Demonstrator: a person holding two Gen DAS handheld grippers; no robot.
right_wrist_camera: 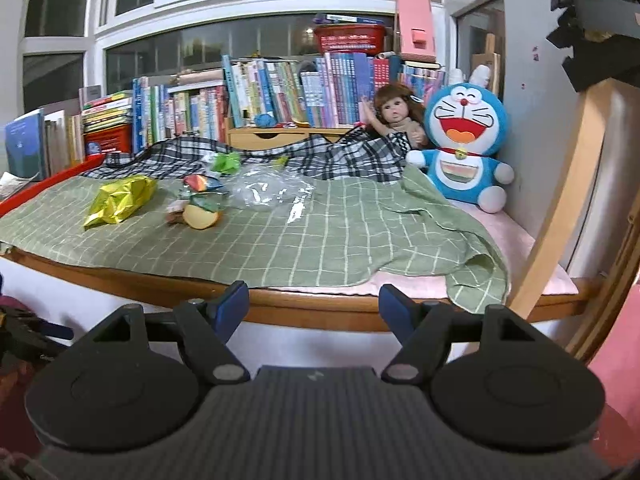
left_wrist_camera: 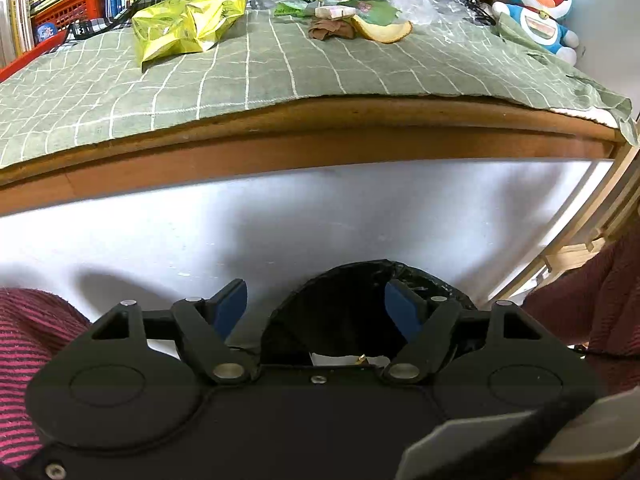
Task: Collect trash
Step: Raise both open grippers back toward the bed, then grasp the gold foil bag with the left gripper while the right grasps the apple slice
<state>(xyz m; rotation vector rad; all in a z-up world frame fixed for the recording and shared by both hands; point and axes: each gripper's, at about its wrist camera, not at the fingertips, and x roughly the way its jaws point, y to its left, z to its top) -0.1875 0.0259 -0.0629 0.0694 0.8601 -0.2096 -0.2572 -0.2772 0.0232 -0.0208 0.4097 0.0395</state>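
The left hand-held gripper (left_wrist_camera: 316, 304) hangs below the desk (left_wrist_camera: 320, 140) edge, fingers spread and empty, over a black-lined bin (left_wrist_camera: 360, 304), probably staged for dropping; the right hand-held gripper (right_wrist_camera: 314, 304), likewise wide and empty, faces the yellow snack bag (right_wrist_camera: 120, 199), fruit peel (right_wrist_camera: 200, 216) and clear plastic wrap (right_wrist_camera: 272, 192) lying mid-cloth; open cloth lies before them.

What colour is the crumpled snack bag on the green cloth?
Shiny yellow-green snack bag, clearest in the left wrist view.
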